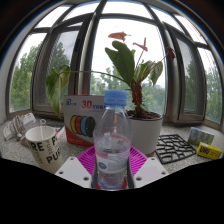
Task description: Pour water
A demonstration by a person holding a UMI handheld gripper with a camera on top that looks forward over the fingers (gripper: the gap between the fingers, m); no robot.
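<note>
**Operator:** What are the fingers (111, 168) doing, and where is the water bottle (112, 140)?

**Technician:** The bottle is standing upright at lower centre of the frame, between the two pink pads (87, 158). The pads are appearing to press on both sides of it, so the fingers are judged to be closed to bottle width and holding it. The blue cap (116, 97) is looking as though it is on.

**Operator:** What is risking failure?

**Technician:** If the cap is on, tilting is delivering no water. The bottle wall is thin plastic; squeezing harder is likely to deform it, and a loose grip is letting it slip during the tilt.

**Operator:** Where is the receiving vessel?

**Technician:** The white mug (43, 143) is sitting on the desk (170, 165) at lower left, near the bottle. A glass cup (17, 127) is lying beside it, further left.

**Operator:** What is crowding the path?

**Technician:** The coloured box (82, 117) is standing behind the bottle at centre left. The potted plant (140, 85) is sitting at centre right, the black trivet (176, 147) and yellow box (208, 150) at lower right. Swinging left is bringing the bottle close to the mug rim.
</note>
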